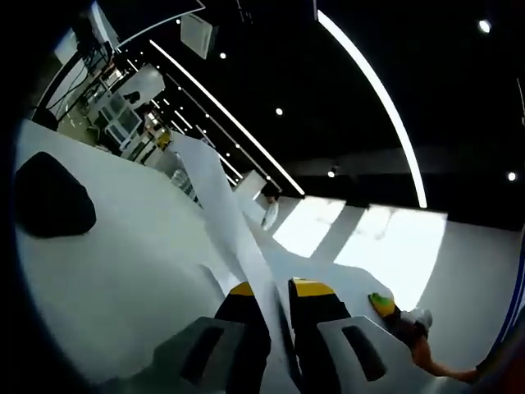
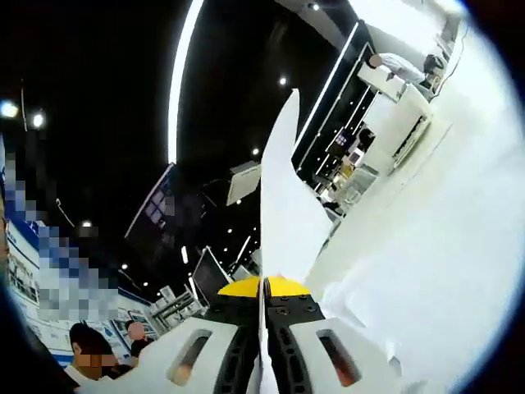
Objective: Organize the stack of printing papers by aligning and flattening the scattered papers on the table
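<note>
Dark ceiling with strip lights behind: my left gripper (image 1: 279, 287) and right gripper (image 2: 262, 283) each pinch the paper stack (image 1: 221, 205) edgewise, mid-alignment; next, tap its edges square on the white table (image 1: 123, 271).

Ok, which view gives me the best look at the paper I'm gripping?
The right gripper view: the paper rises from the shut right gripper, its edge sharp against the dark ceiling. The left gripper view shows a paper strip running from the left gripper, blending into the white table.
</note>
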Demonstrator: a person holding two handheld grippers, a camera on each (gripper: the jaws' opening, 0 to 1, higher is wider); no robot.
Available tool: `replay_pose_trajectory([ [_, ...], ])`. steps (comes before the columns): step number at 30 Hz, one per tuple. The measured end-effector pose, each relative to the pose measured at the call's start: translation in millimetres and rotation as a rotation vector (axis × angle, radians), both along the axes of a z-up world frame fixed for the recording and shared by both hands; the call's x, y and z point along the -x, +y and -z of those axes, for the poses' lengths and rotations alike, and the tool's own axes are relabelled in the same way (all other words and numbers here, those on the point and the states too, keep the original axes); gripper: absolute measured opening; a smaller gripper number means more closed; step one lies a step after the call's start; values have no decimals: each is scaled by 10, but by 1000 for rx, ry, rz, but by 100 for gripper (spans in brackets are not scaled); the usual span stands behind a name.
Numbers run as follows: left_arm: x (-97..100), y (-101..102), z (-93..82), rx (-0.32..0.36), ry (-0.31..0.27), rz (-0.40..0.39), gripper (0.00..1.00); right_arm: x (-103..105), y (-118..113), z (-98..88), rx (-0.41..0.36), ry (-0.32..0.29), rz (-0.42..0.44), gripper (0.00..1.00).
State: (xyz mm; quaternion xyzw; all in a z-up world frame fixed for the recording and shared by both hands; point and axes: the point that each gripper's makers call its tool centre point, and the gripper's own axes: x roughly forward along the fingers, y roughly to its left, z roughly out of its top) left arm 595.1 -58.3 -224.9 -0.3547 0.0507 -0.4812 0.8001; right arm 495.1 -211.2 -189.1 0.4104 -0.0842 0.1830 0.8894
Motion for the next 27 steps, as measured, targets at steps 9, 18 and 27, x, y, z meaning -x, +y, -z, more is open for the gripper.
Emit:
replay_pose_trajectory([
  [9,-1,-7,-3,6,2,2,14,34,109,19,-4,0,-48,0],
  [18,2,-12,-12,18,4,6,16,23,264,49,53,-6,-67,0],
  [27,12,-21,-22,24,-1,4,18,21,319,98,98,-2,-71,0],
])
